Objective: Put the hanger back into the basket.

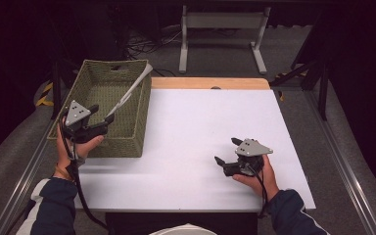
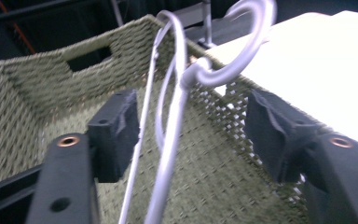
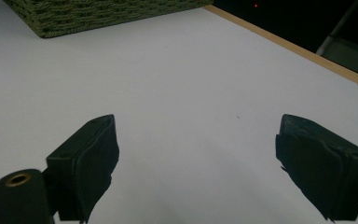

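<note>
We see the left gripper [image 1: 103, 119] over the green woven basket [image 1: 90, 83] at the table's far left, jaws parted around but not pressing a white hanger [image 1: 129, 90] leaning on the basket's right rim, while the right gripper [image 1: 226, 151] rests wide open, empty, near right.

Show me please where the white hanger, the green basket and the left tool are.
white hanger [image 2: 179, 88], left gripper view, on its wire neck.
green basket [image 1: 127, 131], high view, on its front right wall.
left tool [image 1: 102, 117], high view, between its fingertips.
</note>
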Available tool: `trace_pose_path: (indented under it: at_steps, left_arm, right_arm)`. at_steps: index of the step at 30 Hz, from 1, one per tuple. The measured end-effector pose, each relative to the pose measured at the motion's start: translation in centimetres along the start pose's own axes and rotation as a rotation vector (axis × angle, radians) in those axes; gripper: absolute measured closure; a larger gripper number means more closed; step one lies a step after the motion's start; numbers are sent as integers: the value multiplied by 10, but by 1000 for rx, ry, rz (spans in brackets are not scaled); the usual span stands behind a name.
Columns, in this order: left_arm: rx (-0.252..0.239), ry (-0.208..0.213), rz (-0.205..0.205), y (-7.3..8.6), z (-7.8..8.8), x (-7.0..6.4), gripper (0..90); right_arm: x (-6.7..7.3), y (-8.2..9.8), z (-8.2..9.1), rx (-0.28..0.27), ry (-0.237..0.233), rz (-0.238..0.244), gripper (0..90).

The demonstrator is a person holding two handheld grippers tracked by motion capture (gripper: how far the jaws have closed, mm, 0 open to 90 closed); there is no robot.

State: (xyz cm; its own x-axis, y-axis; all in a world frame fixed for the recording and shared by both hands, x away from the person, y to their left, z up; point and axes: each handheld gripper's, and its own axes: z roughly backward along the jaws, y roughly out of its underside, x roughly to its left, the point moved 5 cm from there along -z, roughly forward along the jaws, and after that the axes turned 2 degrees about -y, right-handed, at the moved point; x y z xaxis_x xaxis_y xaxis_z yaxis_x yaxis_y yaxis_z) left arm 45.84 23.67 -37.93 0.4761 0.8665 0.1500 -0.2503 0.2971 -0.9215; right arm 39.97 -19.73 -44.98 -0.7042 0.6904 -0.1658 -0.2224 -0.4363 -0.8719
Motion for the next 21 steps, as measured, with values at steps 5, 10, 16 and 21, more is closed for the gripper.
trace_pose_path:
  at_steps: [5, 10, 16, 21]
  left_arm:
    - [-54, 13, -31, -6, 3, -13, 245]
    - [-78, 13, -48, -9, 4, -23, 173]
    - [-122, 51, -56, -12, 7, -35, 104]
    - [-153, 101, -85, -13, 11, -49, 66]
  right_arm:
    - [-1, -1, 2, -12, 6, -1, 135]
    - [-1, -2, 3, -16, 12, 3, 135]
    - [-2, -3, 4, -25, 20, 4, 135]
    - [-2, -4, 5, -40, 32, 15, 134]
